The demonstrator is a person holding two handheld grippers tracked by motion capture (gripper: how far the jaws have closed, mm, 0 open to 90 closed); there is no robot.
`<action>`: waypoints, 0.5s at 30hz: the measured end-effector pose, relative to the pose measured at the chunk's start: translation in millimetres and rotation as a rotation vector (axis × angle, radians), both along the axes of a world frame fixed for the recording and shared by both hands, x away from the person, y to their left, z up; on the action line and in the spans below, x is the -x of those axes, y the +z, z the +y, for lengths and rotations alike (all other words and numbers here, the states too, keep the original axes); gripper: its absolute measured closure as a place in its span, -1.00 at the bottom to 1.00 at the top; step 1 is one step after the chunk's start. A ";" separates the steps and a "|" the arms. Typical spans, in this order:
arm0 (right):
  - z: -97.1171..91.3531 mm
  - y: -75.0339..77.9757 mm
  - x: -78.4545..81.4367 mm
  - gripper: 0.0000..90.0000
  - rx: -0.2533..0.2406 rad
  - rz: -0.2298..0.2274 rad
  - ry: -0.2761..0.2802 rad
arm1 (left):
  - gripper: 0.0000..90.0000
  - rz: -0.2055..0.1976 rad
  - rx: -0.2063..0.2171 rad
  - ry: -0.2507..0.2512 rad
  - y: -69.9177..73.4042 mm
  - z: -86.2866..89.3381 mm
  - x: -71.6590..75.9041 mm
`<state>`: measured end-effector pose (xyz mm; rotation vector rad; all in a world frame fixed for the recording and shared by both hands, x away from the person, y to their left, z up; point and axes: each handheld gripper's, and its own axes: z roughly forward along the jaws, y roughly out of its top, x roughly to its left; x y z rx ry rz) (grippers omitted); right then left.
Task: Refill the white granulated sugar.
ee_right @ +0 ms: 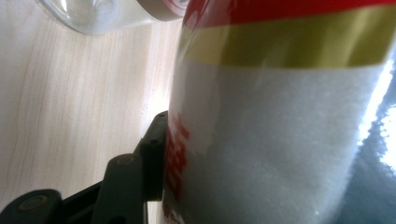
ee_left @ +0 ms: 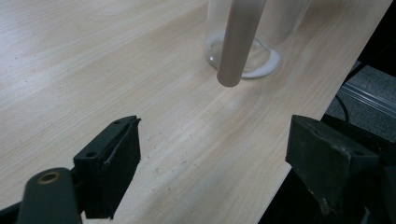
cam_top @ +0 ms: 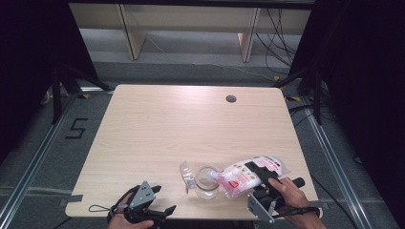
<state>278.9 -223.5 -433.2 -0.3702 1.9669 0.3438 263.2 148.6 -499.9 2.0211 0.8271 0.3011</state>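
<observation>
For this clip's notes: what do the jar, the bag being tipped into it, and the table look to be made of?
Jar: clear and glossy, glass or hard plastic; the table grain shows through its wall.
Bag: thin shiny plastic film, printed red and yellow, creased, with white grains showing through; it is clamped in the right gripper.
Table: pale wood-grain top, matte, probably laminate.

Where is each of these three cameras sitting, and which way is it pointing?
High view: above the table's near edge, looking forward and down; both hands with tongs enter below.
Left gripper view: rides the left tongs, open, aimed across the tabletop at the glass jar.
Right gripper view: rides the right tongs, clamped on the white bag.
All three show the jar.
</observation>
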 end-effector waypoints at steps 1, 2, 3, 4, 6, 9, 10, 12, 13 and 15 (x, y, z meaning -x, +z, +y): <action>-0.2 1.3 -0.4 0.11 0.008 -0.009 0.005 | -0.61 0.002 0.001 0.002 0.1 -0.2 0.2; -0.5 1.8 -0.4 0.11 0.015 -0.010 0.004 | -0.61 0.003 0.009 0.002 -0.2 -0.7 0.2; -0.2 0.9 -0.4 0.11 0.009 -0.011 0.004 | -0.61 0.001 -0.006 -0.005 0.3 0.3 -0.1; -0.5 -1.3 0.0 0.11 -0.005 0.003 -0.013 | -0.61 0.001 -0.008 -0.004 0.4 0.4 0.0; -0.6 -1.4 -0.2 0.11 0.002 0.002 -0.012 | -0.61 0.002 0.010 0.002 0.0 -0.8 0.4; 0.1 0.7 0.1 0.11 0.026 -0.013 -0.003 | -0.62 0.001 0.009 0.002 0.0 -0.8 0.3; 0.4 2.0 -0.1 0.11 0.040 -0.023 0.005 | -0.61 -0.001 0.014 0.002 -0.6 -1.1 0.2; 1.1 1.4 -0.6 0.11 0.045 -0.024 0.010 | -0.61 -0.003 0.002 0.000 -0.5 -0.5 -0.1; 2.5 -1.3 0.2 0.11 0.050 -0.020 -0.003 | -0.61 -0.008 -0.024 -0.008 0.1 0.8 -0.9; 3.4 0.0 0.9 0.11 0.071 -0.039 0.002 | -0.61 -0.002 0.013 0.000 -0.4 -1.2 0.1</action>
